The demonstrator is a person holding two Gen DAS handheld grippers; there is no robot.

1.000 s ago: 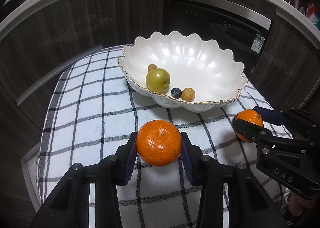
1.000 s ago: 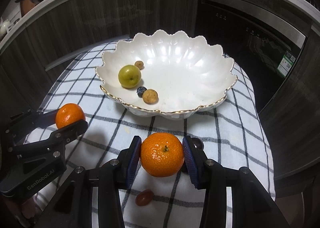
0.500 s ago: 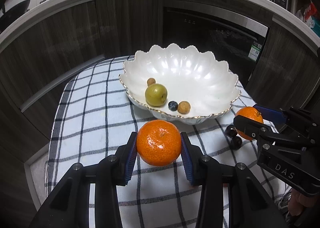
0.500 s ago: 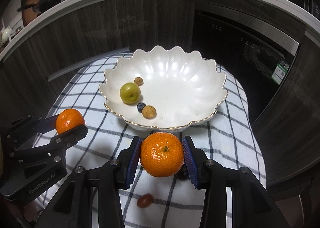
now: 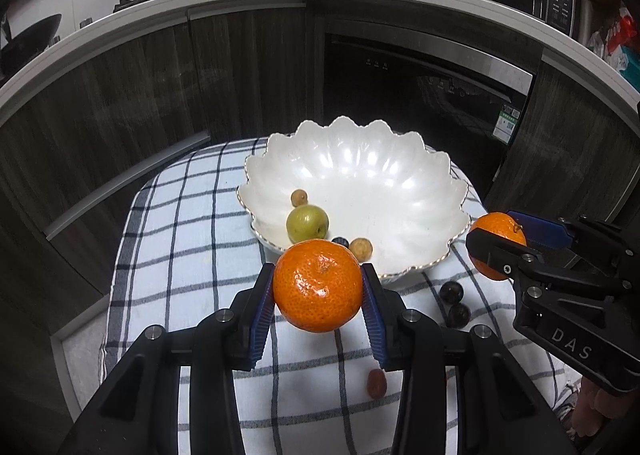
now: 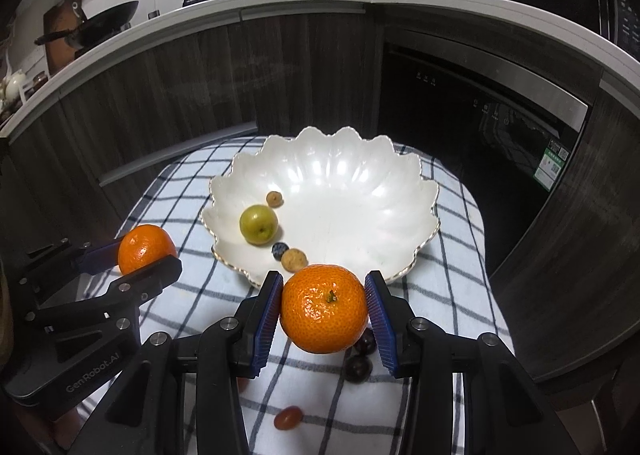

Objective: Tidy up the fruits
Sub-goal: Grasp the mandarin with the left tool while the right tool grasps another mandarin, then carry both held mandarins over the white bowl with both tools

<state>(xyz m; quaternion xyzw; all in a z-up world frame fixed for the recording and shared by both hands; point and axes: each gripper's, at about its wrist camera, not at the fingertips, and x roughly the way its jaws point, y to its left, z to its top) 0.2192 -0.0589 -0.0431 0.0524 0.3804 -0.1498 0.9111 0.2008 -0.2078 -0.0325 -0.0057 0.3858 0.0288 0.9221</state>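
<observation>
The left gripper (image 5: 318,291) has its blue-padded fingers (image 5: 262,315) clamped on either side of a mandarin (image 5: 318,290), held in the air above the checked cloth (image 5: 180,255) with its dimpled end turned up toward the camera; the fruit is nearly round, so no long axis shows. The right gripper (image 6: 324,309) is clamped the same way on a second mandarin (image 6: 324,308), whose green stem stub points up and slightly toward 12 o'clock. In the left wrist view the right gripper sits at 3 o'clock of the left one, well apart from it. The scalloped white bowl (image 6: 416,215) lies at 12 o'clock of both mandarins, its gold-edged near rim just beyond them. Inside it, toward its 8 o'clock side, are a green fruit (image 6: 259,224), a blueberry (image 6: 280,249) and two small tan fruits (image 6: 294,259), leaving the bowl's centre and right half bare. On the cloth below the right gripper lie two dark round fruits (image 6: 359,369) and, at 6 o'clock, a small red fruit (image 6: 288,417). Dark cabinet fronts (image 5: 100,115) curve round the far side, well behind the bowl.
</observation>
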